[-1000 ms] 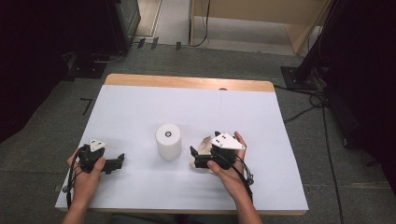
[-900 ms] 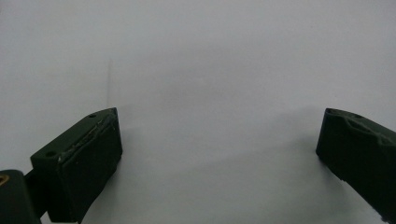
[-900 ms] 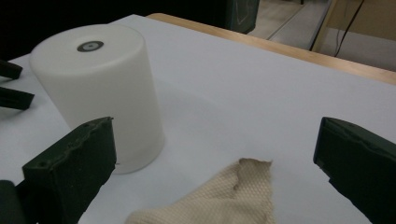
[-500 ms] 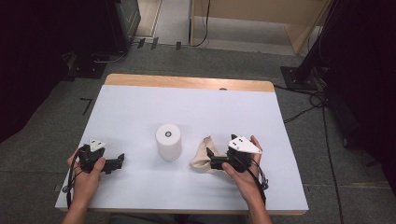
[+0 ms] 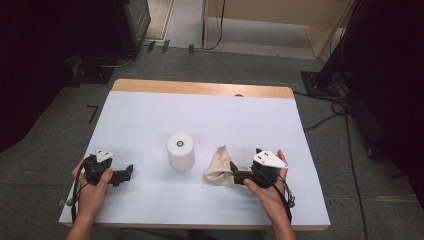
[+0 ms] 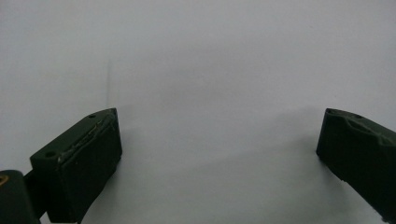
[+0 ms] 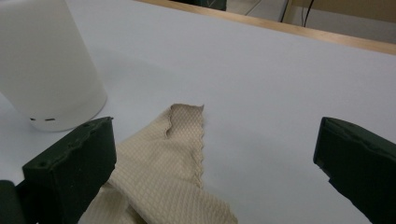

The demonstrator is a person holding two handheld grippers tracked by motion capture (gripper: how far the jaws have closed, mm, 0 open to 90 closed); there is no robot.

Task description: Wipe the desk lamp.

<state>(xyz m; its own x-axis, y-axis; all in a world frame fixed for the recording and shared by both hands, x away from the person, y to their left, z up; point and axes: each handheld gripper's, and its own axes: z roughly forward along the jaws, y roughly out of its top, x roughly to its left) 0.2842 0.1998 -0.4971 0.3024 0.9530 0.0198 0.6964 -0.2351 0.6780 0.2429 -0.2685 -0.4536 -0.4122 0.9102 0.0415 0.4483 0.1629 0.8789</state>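
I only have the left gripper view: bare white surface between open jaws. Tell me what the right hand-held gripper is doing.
Observer: The right hand-held gripper is open, with a beige cloth lying by its left jaw, not pinched.
Operator: Report what else is near.
Observer: A white cylinder stands upright, left of the cloth.
Operator: Place my gripper against it.
Observer: Your left hand-held gripper lies left of the cylinder, pointing toward it, apart from it.

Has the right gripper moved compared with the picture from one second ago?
Yes. The right gripper has moved to the right, away from the white cylinder, which stays in place. The beige cloth now lies uncovered between them.
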